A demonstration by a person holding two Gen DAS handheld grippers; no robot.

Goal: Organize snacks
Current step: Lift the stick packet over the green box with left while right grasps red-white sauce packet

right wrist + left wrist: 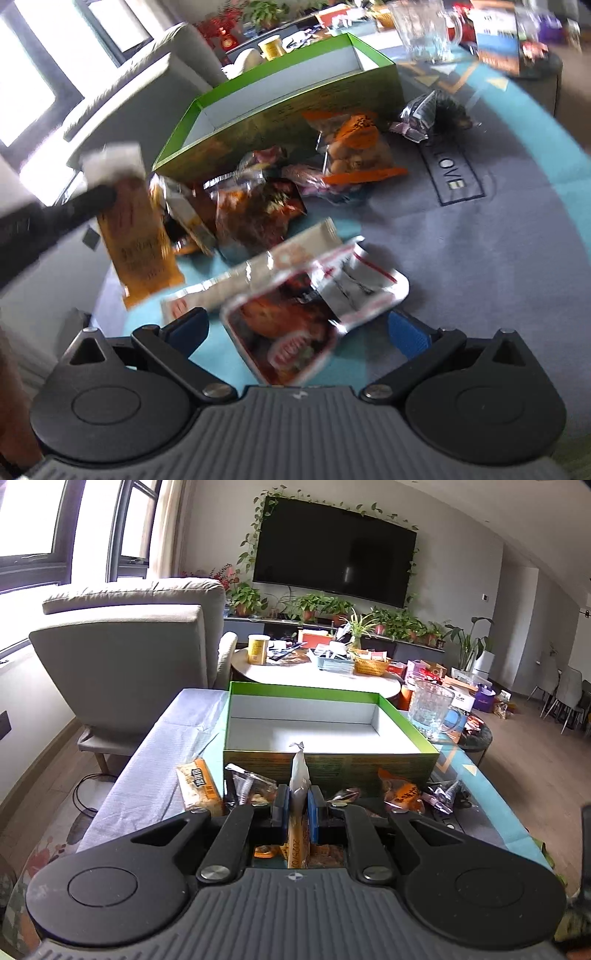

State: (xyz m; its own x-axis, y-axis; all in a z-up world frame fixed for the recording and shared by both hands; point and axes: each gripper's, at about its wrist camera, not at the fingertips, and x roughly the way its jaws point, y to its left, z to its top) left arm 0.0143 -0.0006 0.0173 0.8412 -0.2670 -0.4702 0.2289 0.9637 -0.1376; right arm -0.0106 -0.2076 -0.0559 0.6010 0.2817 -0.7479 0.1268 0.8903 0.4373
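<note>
My left gripper (298, 798) is shut on a slim orange snack packet (300, 771), held edge-on just in front of the open green box (406, 710). In the right wrist view that same orange packet (136, 236) hangs at the left, lifted off the table. My right gripper (299, 328) points down at the table with its jaws open. A red-and-white snack packet (295, 325) lies between its blue pads (408, 334), which stand clear of it. Beside it lies a long pale bar wrapper (266, 266). Several more snacks are heaped against the box's front wall (280, 110).
An orange bag of nuts (354, 147) and a dark foil wrapper (436, 114) lie by the box's right corner. A glass mug (430, 705) stands right of the box. A grey armchair (129, 653) and a cluttered round table (314, 675) lie beyond.
</note>
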